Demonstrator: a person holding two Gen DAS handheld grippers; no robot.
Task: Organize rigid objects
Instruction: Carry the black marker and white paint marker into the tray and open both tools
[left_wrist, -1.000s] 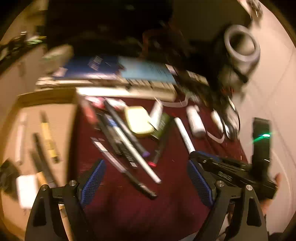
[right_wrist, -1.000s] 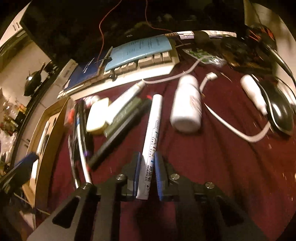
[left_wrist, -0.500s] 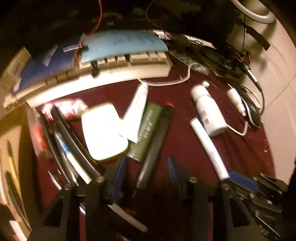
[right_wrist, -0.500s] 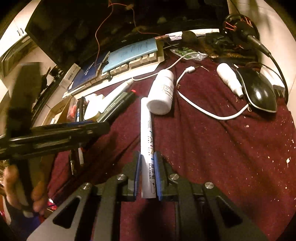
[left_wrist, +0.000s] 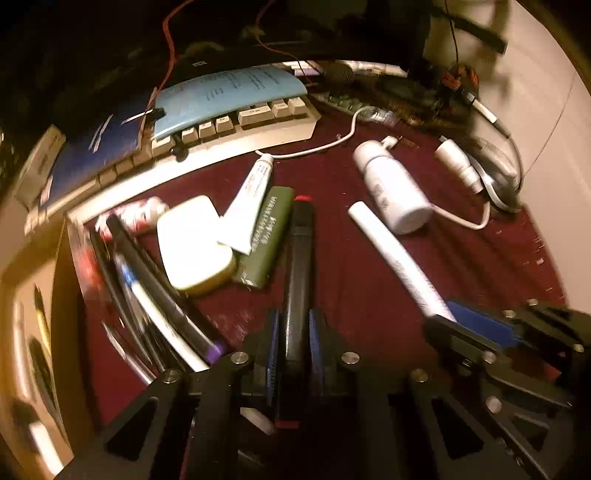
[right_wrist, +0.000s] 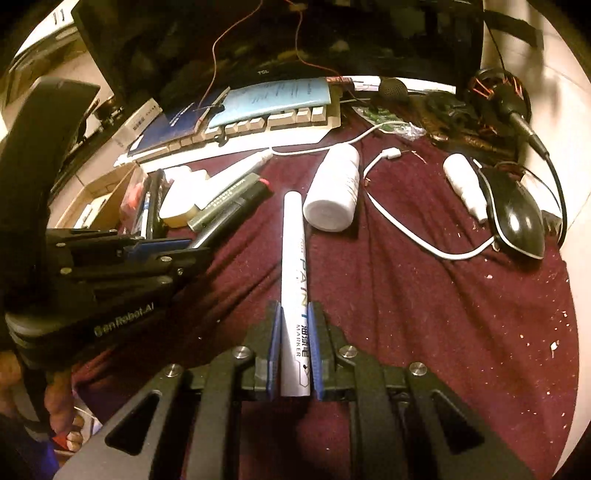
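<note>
Between the blue pads of the left gripper (left_wrist: 291, 343) a black marker (left_wrist: 298, 266) is seen, barrel pointing toward 12 o'clock, red tip farthest out; the jaws are closing on it, pads against its sides. At 11 o'clock from it lie a green tube (left_wrist: 267, 236) and a white case (left_wrist: 192, 240) on the maroon cloth (left_wrist: 369, 295). At 3 o'clock, the right gripper (right_wrist: 294, 350) is clamped on a white paint marker (right_wrist: 293, 266), which extends toward 12 o'clock.
</note>
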